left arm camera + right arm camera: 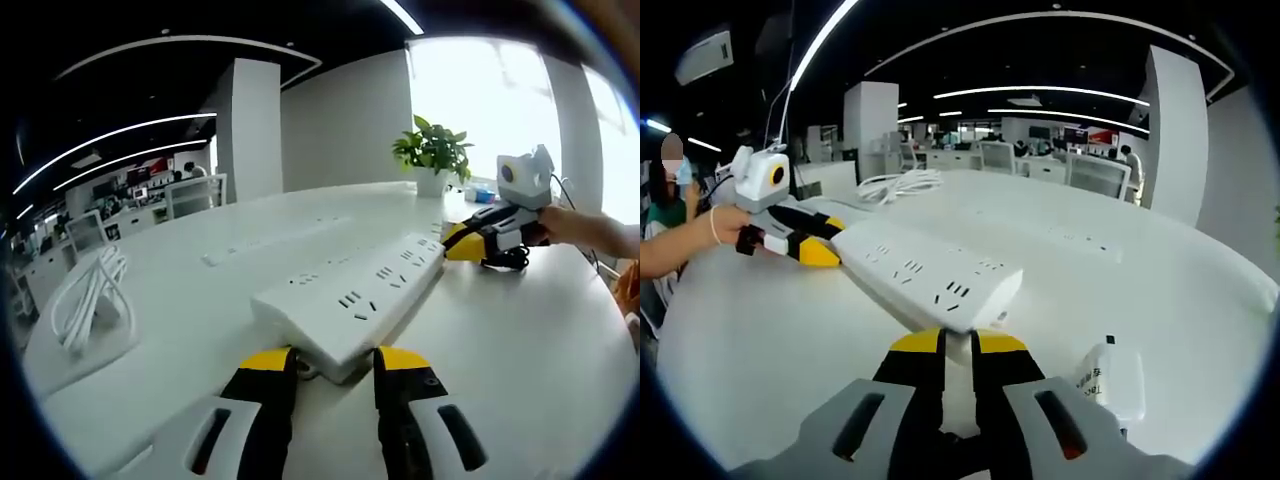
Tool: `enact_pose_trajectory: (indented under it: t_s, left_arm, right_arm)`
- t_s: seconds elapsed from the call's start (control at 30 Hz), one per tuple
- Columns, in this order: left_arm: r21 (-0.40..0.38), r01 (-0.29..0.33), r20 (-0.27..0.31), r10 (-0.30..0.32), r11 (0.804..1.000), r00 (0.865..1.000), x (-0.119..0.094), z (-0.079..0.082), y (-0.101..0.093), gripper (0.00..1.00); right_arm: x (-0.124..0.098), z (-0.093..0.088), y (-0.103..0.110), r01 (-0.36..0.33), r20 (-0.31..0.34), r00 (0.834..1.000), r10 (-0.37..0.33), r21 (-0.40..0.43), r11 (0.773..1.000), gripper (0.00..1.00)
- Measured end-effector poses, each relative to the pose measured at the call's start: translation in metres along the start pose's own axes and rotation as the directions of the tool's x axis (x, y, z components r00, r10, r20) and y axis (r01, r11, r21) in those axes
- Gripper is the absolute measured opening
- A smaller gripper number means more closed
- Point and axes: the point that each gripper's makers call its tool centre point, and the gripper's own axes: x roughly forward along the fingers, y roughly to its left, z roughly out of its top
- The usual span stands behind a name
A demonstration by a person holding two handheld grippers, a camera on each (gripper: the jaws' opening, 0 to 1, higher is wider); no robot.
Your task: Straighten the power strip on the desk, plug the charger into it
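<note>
Yellow-tipped jaws of the left tongs [335, 362] sit closest in the left gripper view, set around the near end of the power strip [355, 295], with what looks like its cord stub between them; whether they actually pinch it I cannot tell. At the strip's opposite end, the right tongs [957, 345] have their jaws drawn narrow, the tips right at the underside of that end; a firm hold there looks likely but is not plain. The same right tongs [462, 240] appear across the strip in the left gripper view, held by a person's hand [575, 225], and the left tongs [820, 250] show likewise in the right gripper view at the strip's far end.

So the power strip is met at both ends, lying long across the white worktop [500, 340], its sockets facing up and none filled. It seems slightly raised off the surface or tilted, though that is uncertain. A white block that I take for the charger [1110, 378] lies on the worktop just beside the strip's end nearest the right tongs, untouched. A coil of white cable [90, 295] rests well apart from the strip, and a potted plant [433, 152] stands beyond it.

My judgement: straightening is under way, not finished. Setting the strip down square, picking up the charger and plugging it in all remain.
</note>
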Motion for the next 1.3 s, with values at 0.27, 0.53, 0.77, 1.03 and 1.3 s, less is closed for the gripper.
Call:
enact_pose_trajectory:
  t_s: [0.27, 0.53, 0.77, 1.03, 1.3]
  left_arm:
    - [-0.024, -0.006, 0.005, 0.006, 1.000, 1.000, 0.000, -0.002, 0.001, 0.32]
    - [-0.056, -0.013, 0.015, 0.014, 0.998, 1.000, -0.003, -0.003, 0.005, 0.33]
    - [-0.080, -0.025, 0.037, 0.028, 0.996, 0.999, -0.010, 0.002, 0.006, 0.35]
    - [-0.069, -0.036, 0.043, 0.039, 0.997, 0.998, -0.015, 0.000, 0.005, 0.36]
    - [-0.064, -0.051, 0.077, 0.056, 0.997, 0.995, -0.021, 0.007, 0.004, 0.40]
  right_arm:
    - [0.000, 0.003, 0.000, 0.000, 0.006, 1.000, 0.000, -0.003, 1.000, 0.14]
    - [0.000, 0.000, 0.002, -0.009, 0.000, 1.000, 0.009, 0.012, 1.000, 0.18]
    - [-0.001, 0.000, 0.006, -0.017, 0.009, 1.000, 0.017, 0.012, 1.000, 0.23]
    - [-0.002, 0.002, 0.010, -0.022, 0.019, 1.000, 0.022, 0.018, 1.000, 0.27]
    - [-0.007, 0.007, 0.014, -0.020, 0.036, 0.999, 0.019, 0.016, 1.000, 0.29]
